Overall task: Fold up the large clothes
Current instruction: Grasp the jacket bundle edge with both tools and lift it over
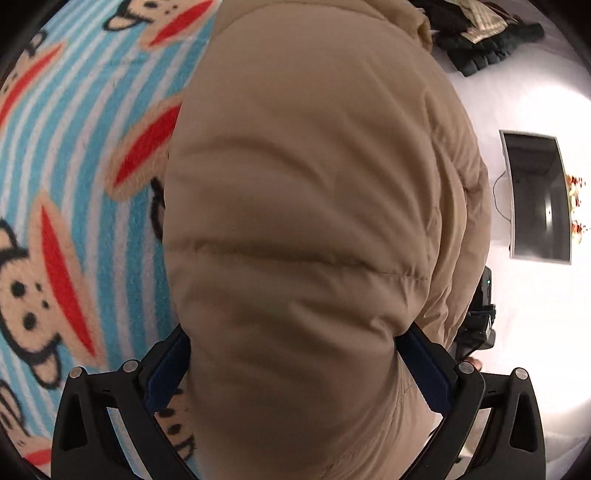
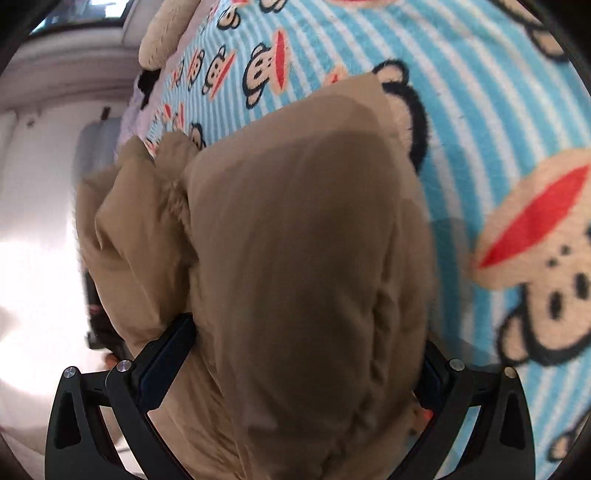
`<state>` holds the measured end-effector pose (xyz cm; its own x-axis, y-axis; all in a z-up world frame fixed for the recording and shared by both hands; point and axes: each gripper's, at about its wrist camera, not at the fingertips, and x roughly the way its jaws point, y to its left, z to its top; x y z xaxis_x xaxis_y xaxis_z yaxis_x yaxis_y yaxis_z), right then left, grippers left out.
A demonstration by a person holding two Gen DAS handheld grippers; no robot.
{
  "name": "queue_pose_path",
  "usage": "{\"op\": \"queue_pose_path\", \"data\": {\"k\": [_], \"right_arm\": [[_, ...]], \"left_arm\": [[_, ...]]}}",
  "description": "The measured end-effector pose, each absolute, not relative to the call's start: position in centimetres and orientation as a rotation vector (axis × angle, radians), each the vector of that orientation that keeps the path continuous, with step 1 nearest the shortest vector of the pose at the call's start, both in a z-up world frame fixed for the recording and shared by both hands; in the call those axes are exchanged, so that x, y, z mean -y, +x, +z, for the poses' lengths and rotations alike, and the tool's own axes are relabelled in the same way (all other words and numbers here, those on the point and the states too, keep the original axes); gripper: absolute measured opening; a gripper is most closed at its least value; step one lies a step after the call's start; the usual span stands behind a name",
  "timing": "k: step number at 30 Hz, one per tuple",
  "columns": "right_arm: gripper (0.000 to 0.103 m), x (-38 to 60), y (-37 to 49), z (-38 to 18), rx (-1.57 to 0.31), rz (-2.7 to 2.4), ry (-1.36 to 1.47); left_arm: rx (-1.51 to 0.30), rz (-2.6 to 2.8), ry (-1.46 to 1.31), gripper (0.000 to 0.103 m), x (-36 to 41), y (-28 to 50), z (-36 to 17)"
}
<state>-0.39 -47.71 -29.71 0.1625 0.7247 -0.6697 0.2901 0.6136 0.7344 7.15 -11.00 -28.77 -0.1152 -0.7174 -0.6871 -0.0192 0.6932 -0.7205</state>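
Observation:
A tan padded jacket (image 1: 303,206) bulges up in front of the left wrist camera, and my left gripper (image 1: 295,354) is shut on a thick fold of it, the blue pads pressing in from both sides. The same jacket (image 2: 303,258) fills the right wrist view, with my right gripper (image 2: 306,354) shut on another bunched part. A fuzzy trim of the jacket (image 2: 177,184) shows on the left side. The jacket hangs over a blue-and-white striped monkey-print blanket (image 1: 74,177), also seen as the blanket (image 2: 498,129) on the right. The other gripper (image 1: 476,317) peeks out behind the jacket.
Dark clothes (image 1: 480,40) lie in a pile at the top right on a white surface. A dark flat screen (image 1: 539,195) hangs on the white wall. A tan plush item (image 2: 166,33) rests at the blanket's far end. Bright white floor (image 2: 37,258) lies left.

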Motion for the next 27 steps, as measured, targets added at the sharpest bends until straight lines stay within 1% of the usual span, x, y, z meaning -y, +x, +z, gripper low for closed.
{"op": "queue_pose_path", "data": {"k": [2,3,4,5,6,7,8,9,14,19,23,27], "right_arm": [[0.102,47.7,-0.5,-29.9,-1.411,0.378,0.972],[0.099,47.7,-0.5,-29.9,-1.410,0.376,0.989],[0.082,47.7,-0.6,-29.9,-1.410,0.384,1.014],[0.067,47.6,-0.7,-29.7,-1.403,0.392,1.042],[0.063,47.4,-0.6,-29.2,-1.389,0.392,1.046],[0.054,47.3,-0.7,-28.5,-1.373,0.401,1.037],[0.050,47.0,-0.8,-28.0,-1.361,0.410,1.034],[0.049,47.0,-0.9,-27.5,-1.352,0.415,1.034],[0.048,43.9,-0.4,-23.6,-1.284,0.466,0.999],[0.048,38.8,1.6,-21.1,-1.212,0.493,0.979],[0.048,31.9,3.9,-20.8,-1.186,0.505,0.969],[0.048,24.9,7.6,-22.4,-1.191,0.542,0.968]], "left_arm": [[-1.580,-0.663,-0.599,0.103,11.6,7.0,-28.1],[-1.569,-0.668,-0.589,0.102,12.0,6.8,-27.7],[-1.558,-0.674,-0.573,0.097,12.5,6.7,-27.2],[-1.544,-0.679,-0.550,0.094,12.8,6.6,-26.5],[-1.533,-0.684,-0.547,0.089,12.8,6.5,-25.8],[-1.523,-0.689,-0.552,0.085,12.6,6.5,-25.2],[-1.512,-0.695,-0.562,0.083,12.6,6.4,-24.7],[-1.499,-0.704,-0.573,0.081,12.2,6.4,-24.1],[-1.427,-0.728,-0.598,0.081,9.9,6.7,-21.4],[-1.356,-0.720,-0.594,0.081,4.0,8.8,-19.2],[-1.342,-0.684,-0.560,0.081,-1.5,11.2,-18.8],[-1.327,-0.592,-0.522,0.082,-8.5,13.9,-19.3]]}}
